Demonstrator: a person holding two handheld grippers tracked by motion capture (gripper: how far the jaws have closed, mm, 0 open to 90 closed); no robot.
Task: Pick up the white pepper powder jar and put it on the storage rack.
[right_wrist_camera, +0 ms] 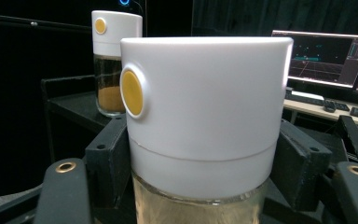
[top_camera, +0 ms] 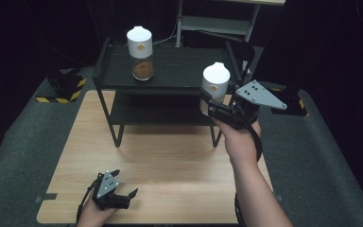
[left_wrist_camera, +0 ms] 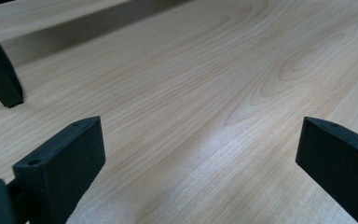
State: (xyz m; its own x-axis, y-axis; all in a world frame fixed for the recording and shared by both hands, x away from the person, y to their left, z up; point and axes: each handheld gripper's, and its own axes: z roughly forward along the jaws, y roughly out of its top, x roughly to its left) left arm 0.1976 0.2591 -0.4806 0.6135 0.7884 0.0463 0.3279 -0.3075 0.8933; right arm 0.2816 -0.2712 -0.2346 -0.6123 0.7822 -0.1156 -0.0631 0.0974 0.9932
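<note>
A glass jar with a white cap and a yellow button is held in the air beside the right end of the black shelf, with my right gripper shut on its glass body. A second, matching jar with orange-brown powder stands upright on the shelf's top board. My left gripper rests low over the wooden table near its front left edge, open, with bare wood between its fingers.
The black two-level shelf stands at the back of the wooden table, its legs planted on the wood. Grey floor surrounds the table. In the right gripper view, lit monitors and keyboards sit on a desk far behind.
</note>
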